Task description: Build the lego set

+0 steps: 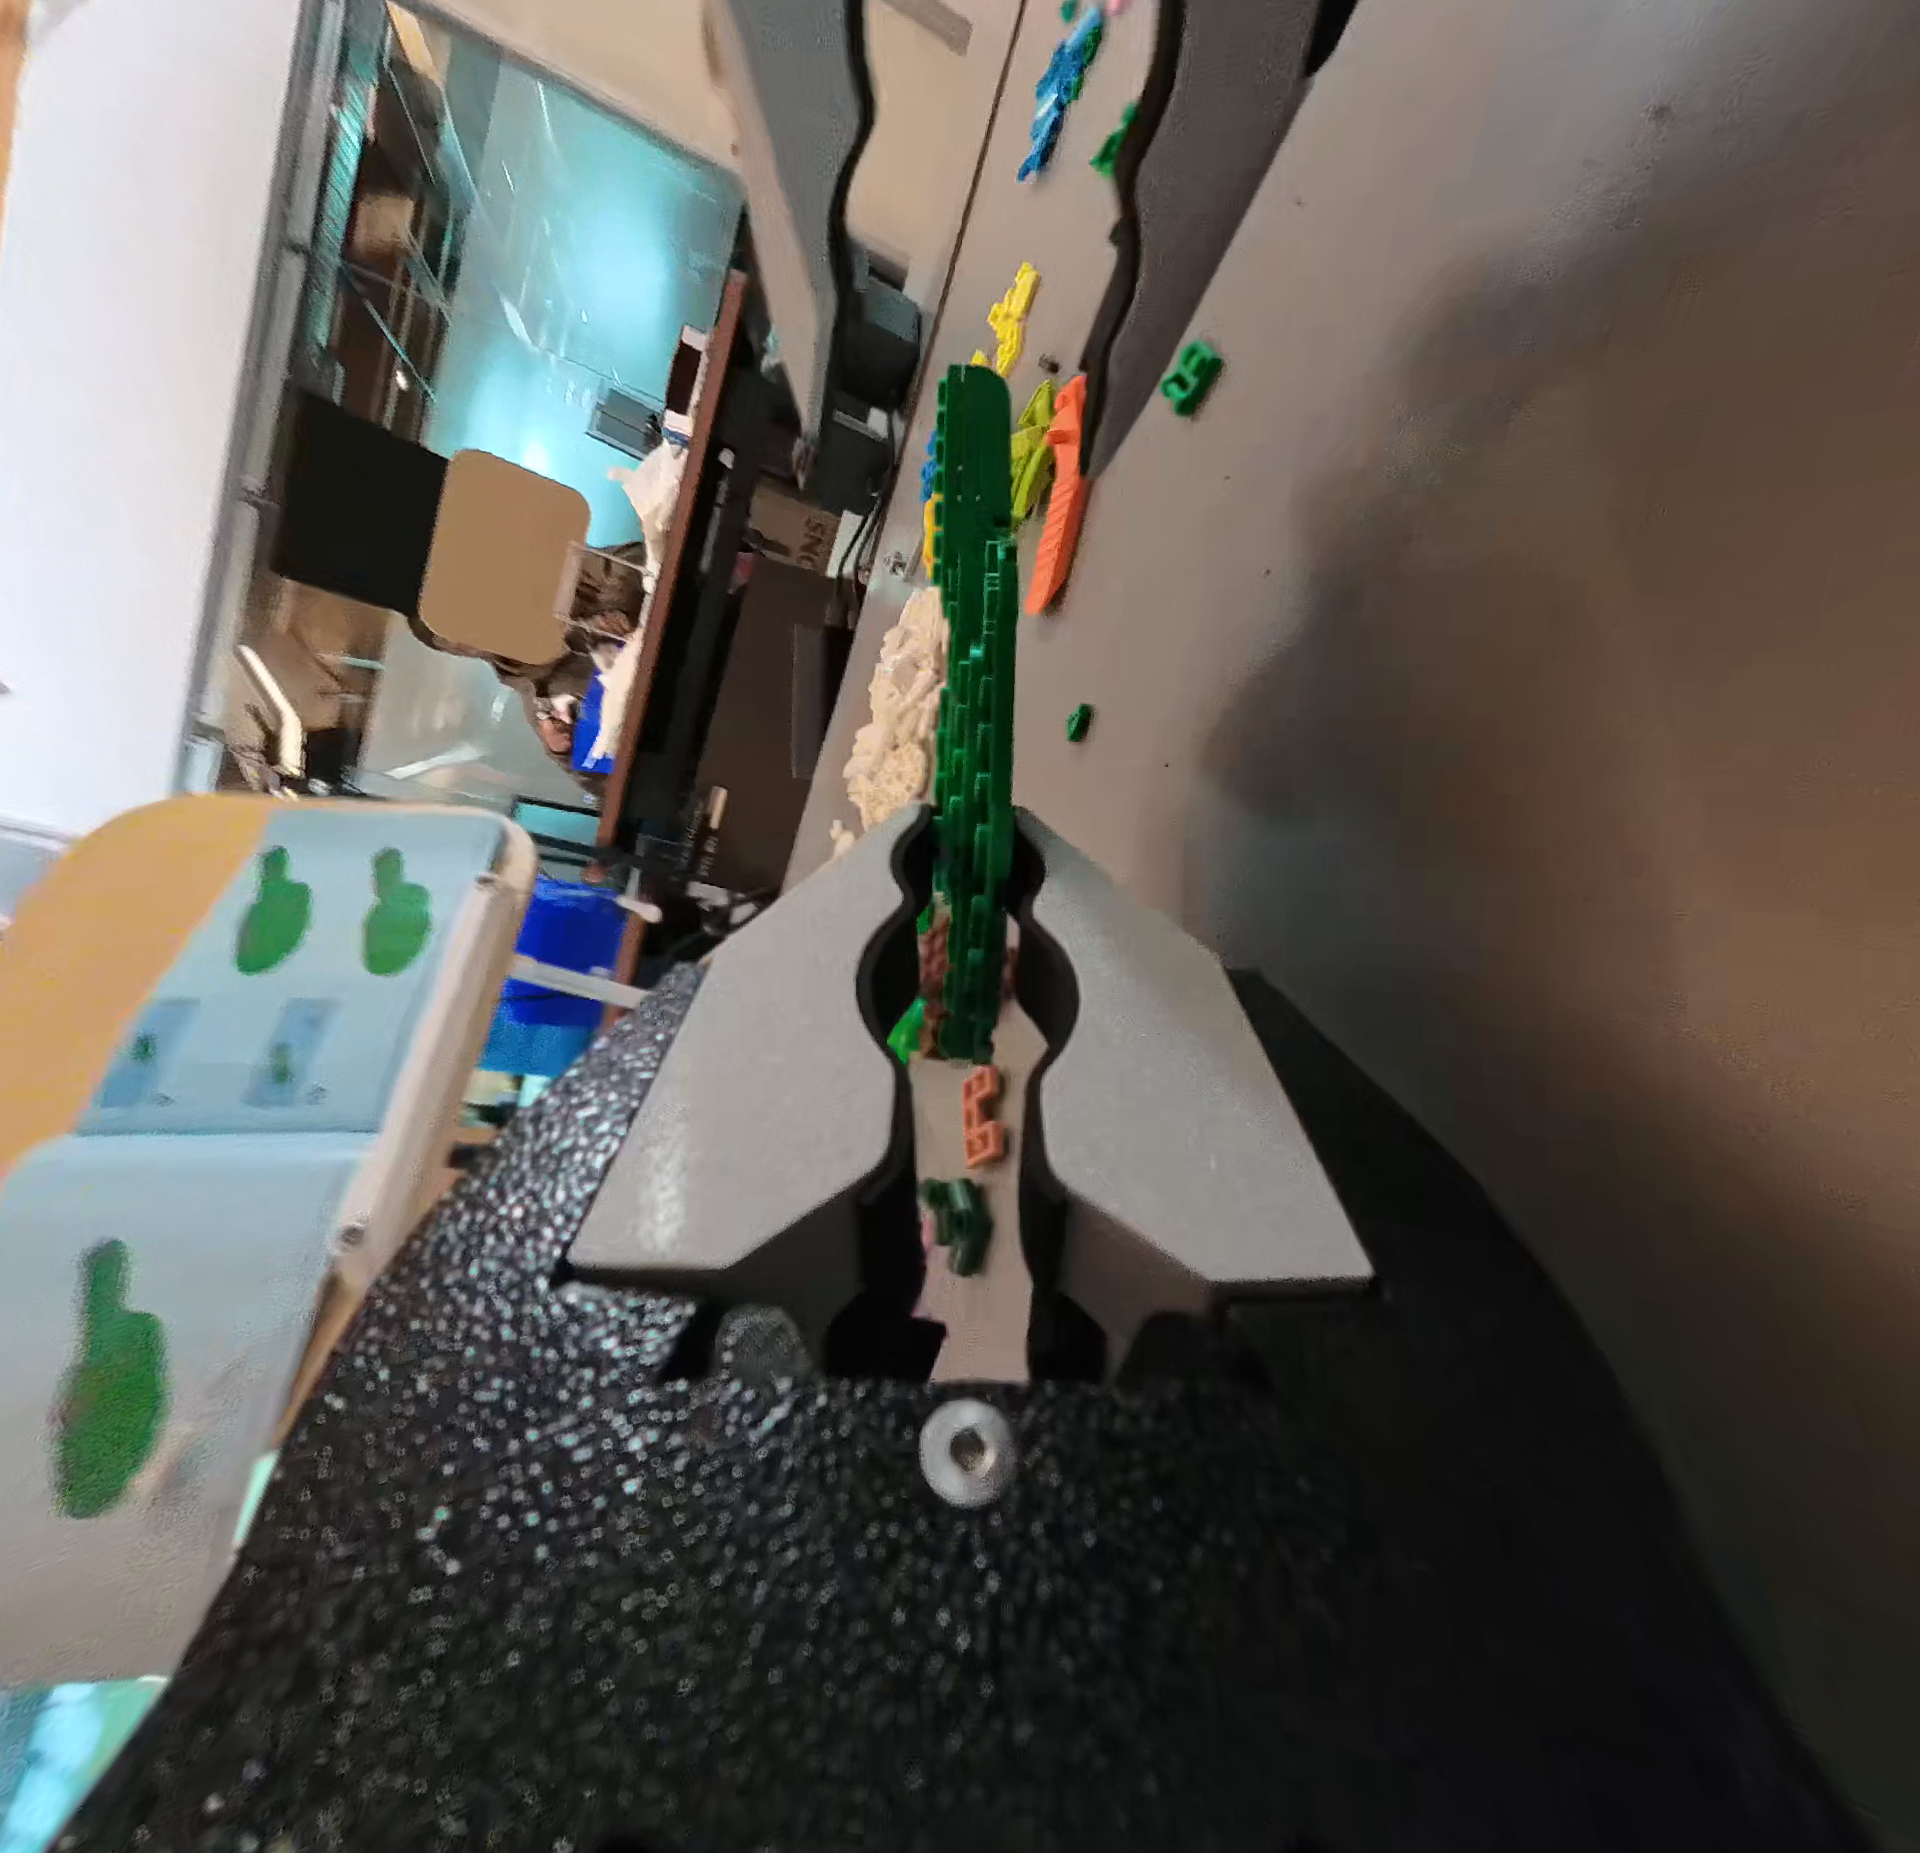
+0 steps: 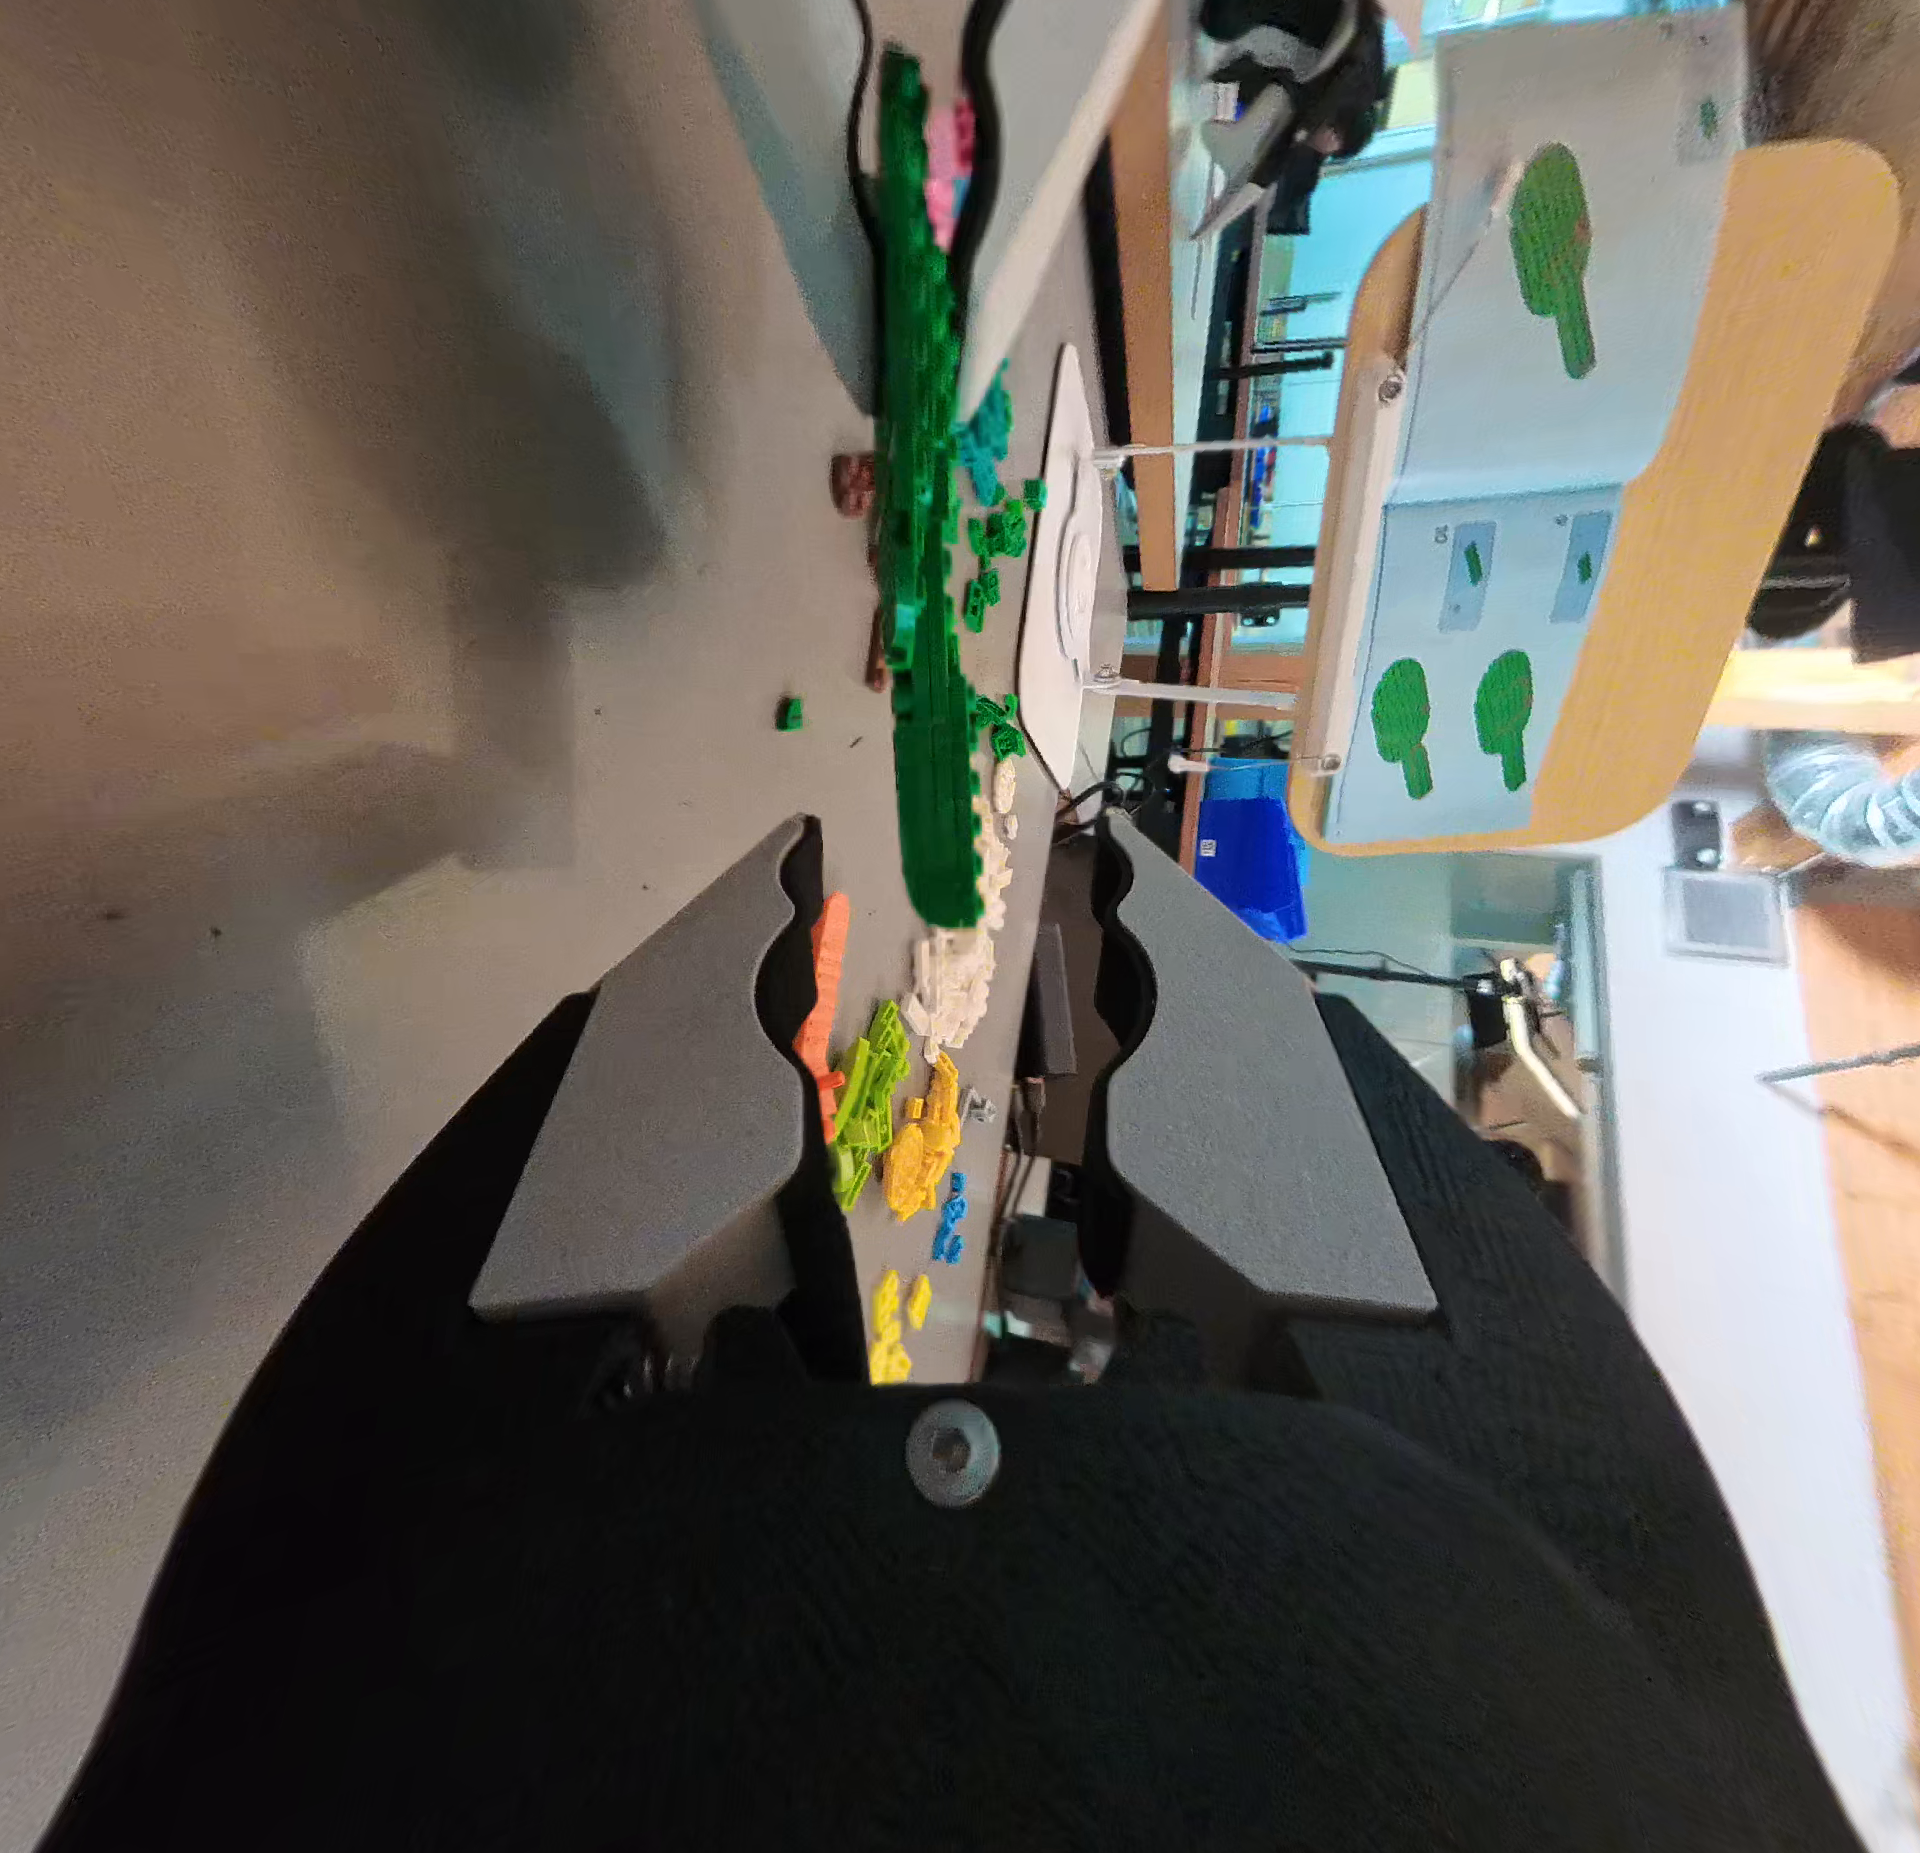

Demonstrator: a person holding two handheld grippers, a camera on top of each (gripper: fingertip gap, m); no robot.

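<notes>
My left gripper [image 1: 971,829] is shut on one end of a long flat model built of green bricks [image 1: 971,660], with some brown bricks at the gripped end. Both pads press on its faces and hold it edge-on above the grey table [image 1: 1455,660]. In the right wrist view the same model [image 2: 925,556] runs from the left gripper [image 2: 920,89] toward me. My right gripper [image 2: 956,835] is open. The model's free end lies between its fingertips [image 2: 800,837] with a gap on each side. The right gripper also shows in the left wrist view [image 1: 977,141].
Piles of loose bricks lie on the table: orange [image 2: 826,982], lime [image 2: 868,1107], yellow-orange [image 2: 925,1138], white [image 2: 956,972], blue [image 2: 948,1221]. A single green brick [image 2: 790,712] lies apart. An instruction booklet on a stand [image 2: 1538,453] rises near the table's edge. Some 7 cm of space lies between my two pairs of fingers.
</notes>
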